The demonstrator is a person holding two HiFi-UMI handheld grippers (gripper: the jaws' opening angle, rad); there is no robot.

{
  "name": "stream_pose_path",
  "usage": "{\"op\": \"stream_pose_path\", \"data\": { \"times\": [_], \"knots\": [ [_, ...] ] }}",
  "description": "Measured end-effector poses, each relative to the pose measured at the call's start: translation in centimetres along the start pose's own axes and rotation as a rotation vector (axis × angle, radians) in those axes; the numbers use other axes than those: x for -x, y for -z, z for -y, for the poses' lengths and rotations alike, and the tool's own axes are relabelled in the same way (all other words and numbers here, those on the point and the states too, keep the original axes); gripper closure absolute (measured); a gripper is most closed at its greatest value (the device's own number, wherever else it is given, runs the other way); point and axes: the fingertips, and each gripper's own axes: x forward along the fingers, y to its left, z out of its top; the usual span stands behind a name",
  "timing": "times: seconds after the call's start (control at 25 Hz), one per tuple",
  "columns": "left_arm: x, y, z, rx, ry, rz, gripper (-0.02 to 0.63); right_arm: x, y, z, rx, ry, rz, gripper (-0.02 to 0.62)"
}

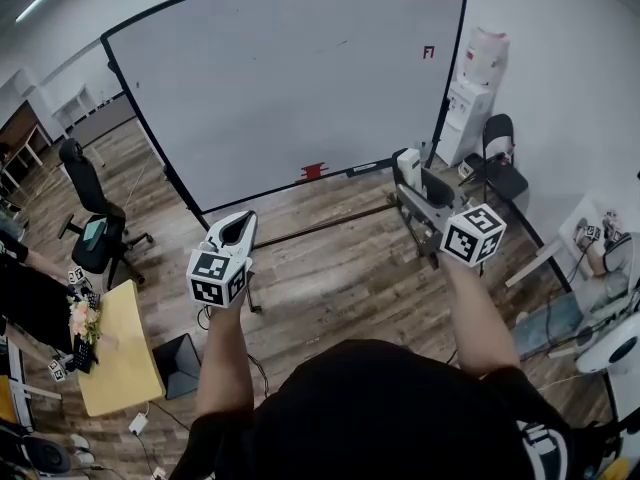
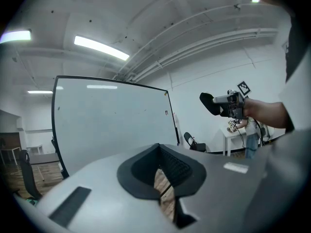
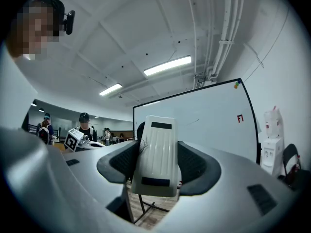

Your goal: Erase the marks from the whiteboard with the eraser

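We see a white whiteboard in a black frame, with a small red mark at the upper right of the frame and a red patch at its lower edge. The eraser is off-white and ribbed, with two black strips. The left gripper and the right gripper are pale grey with black ribbed jaws. Their marker cubes carry black-and-white squares. The floor is brown wood planking, and the table at lower left is pale yellow.
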Motion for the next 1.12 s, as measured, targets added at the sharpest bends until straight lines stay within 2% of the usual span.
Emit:
{"op": "stream_pose_path", "data": {
  "times": [0.52,1.12],
  "knots": [
    [-0.5,0.6,-0.8,-0.008,0.032,-0.006,0.595,-0.6,0.9,-0.3,-0.027,0.013,-0.009,0.347],
    [-3.3,1.5,-1.0,0.006,0.068,-0.042,0.595,-1.7,1.5,1.8,-0.03,0.023,-0.045,0.347]
  ]
}}
